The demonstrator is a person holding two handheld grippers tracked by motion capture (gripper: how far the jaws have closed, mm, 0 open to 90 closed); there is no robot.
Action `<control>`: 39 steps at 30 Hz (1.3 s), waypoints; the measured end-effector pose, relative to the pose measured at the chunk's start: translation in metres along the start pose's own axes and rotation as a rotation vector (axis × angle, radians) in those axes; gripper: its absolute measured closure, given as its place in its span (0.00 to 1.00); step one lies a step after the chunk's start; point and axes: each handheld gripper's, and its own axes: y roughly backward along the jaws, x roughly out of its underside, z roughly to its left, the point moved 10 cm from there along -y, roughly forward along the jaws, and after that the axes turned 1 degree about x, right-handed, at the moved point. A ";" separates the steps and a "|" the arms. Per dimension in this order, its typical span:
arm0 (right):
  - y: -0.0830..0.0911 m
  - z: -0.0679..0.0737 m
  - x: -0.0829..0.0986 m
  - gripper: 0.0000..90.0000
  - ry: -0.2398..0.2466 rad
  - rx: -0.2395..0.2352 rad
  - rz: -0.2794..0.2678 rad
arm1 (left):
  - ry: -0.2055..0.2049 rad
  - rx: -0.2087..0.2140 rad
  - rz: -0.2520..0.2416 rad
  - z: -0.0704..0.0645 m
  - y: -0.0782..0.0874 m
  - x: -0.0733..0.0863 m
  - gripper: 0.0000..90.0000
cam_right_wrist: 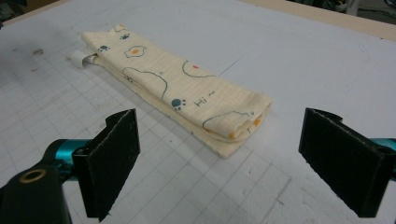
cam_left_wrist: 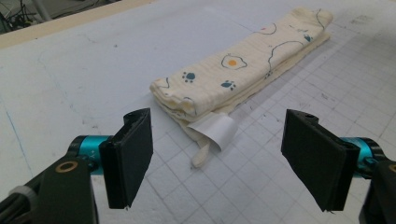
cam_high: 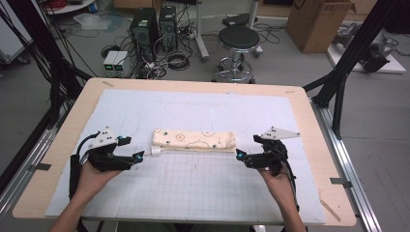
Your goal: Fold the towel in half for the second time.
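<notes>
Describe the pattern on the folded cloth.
Cream cloth with fried eggs and teal paw prints, clearest in the left gripper view.

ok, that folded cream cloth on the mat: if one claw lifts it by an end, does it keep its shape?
Probably not. The folded cloth is thin, soft layers stacked loosely, so it would likely droop and unfold. It looks light for its size. A push on the gridded mat may bunch it rather than slide it whole. Both the left claw and right claw are open, clear of it.

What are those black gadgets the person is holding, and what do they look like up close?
Each is a hand-held gripper: the left hand-held gripper and right hand-held gripper have black frames, teal metal fittings, two flat black padded jaws, a grey three-cornered plate dotted with dark marks on top, and a trailing black cable. No sleeves show.
</notes>
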 end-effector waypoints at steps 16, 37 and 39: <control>0.014 0.002 0.017 0.13 0.012 0.016 -0.016 | 0.010 0.012 -0.012 -0.009 0.013 0.013 0.28; 0.031 0.008 0.040 0.13 0.012 0.031 -0.055 | -0.002 0.000 -0.033 -0.025 0.028 0.032 0.27; 0.034 0.008 0.043 0.13 0.007 0.033 -0.052 | -0.009 -0.003 -0.033 -0.026 0.030 0.033 0.27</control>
